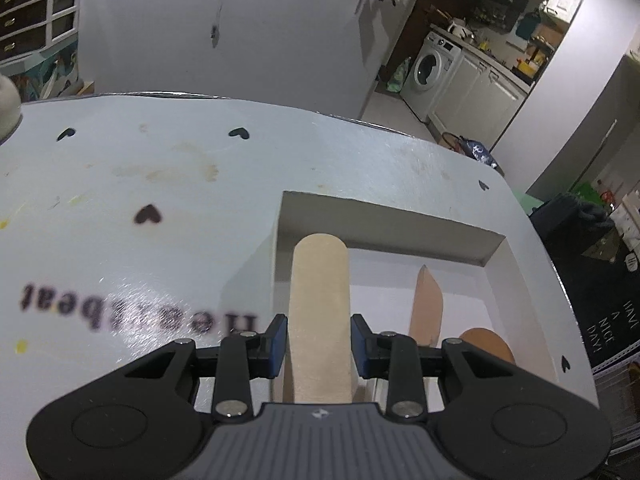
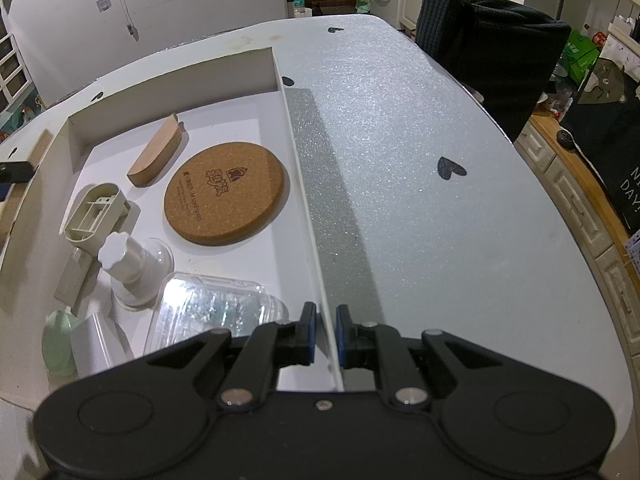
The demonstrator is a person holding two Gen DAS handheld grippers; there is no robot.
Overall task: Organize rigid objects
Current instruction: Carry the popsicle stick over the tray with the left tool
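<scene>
- Left wrist view: the left gripper (image 1: 319,344) grasps a pale wooden stick (image 1: 319,304) with a rounded end; its blue-padded fingers (image 1: 277,344) press on the stick's two long edges.
- The stick points forward over the near part of a white tray (image 1: 496,256), which sits on the white counter (image 1: 160,200) printed with small black hearts.
- Inside the tray, to the right of the stick, a pointed wooden block (image 1: 426,308) and the edge of a round cork coaster (image 1: 486,344) show.
- Right wrist view: the right gripper (image 2: 324,336) is clenched on the tray's right wall (image 2: 304,184), one blue pad on each side of the thin wall.
- The tray holds the cork coaster (image 2: 226,192) near its middle, with the curved wooden block (image 2: 156,158) just beyond it to the left.
- Nearer the camera lie a beige oval plastic housing (image 2: 96,216), a white knobbed piece on a clear base (image 2: 132,264), a clear plastic case (image 2: 212,312) and a pale green rounded object (image 2: 58,340) beside a white box (image 2: 94,344).
- At the left edge of this view, part of the held stick (image 2: 40,146) shows above the tray's left side.
- A dark fabric-covered chair back (image 2: 488,48) stands beyond the counter's right edge.
</scene>
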